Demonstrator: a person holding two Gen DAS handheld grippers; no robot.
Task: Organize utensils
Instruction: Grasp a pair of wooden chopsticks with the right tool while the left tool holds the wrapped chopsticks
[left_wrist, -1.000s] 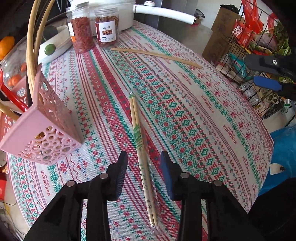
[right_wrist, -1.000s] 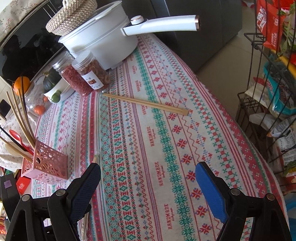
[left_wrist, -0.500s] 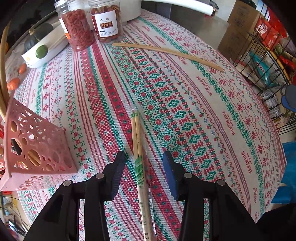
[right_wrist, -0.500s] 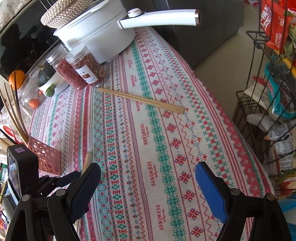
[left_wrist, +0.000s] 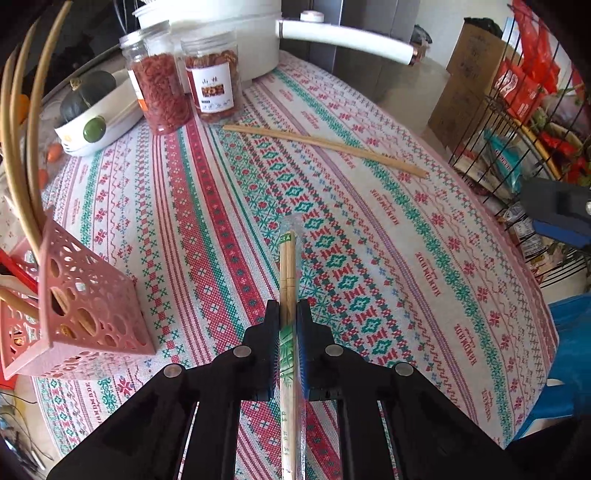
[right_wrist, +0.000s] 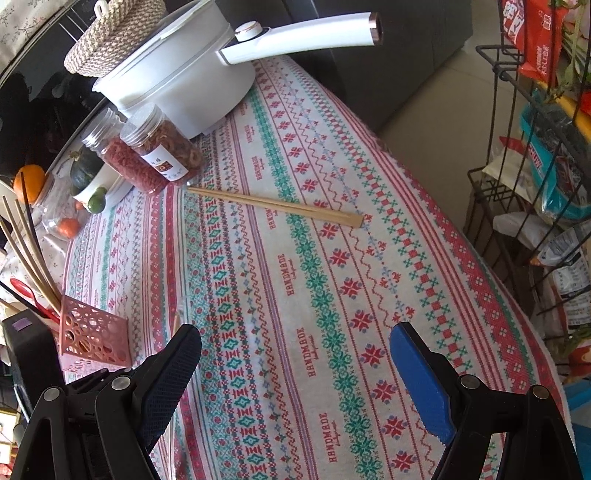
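Left gripper (left_wrist: 288, 328) clenched on wrapped chopsticks (left_wrist: 287, 266); right gripper (right_wrist: 295, 369) spread, empty. Lift level, probably toward pink utensil holder (left_wrist: 88, 314).

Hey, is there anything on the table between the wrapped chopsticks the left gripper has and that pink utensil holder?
Nothing visible. The left gripper is shut on the wrapped chopsticks, and only bare tablecloth lies between them and the pink utensil holder to their left. The holder already has utensils standing in it.
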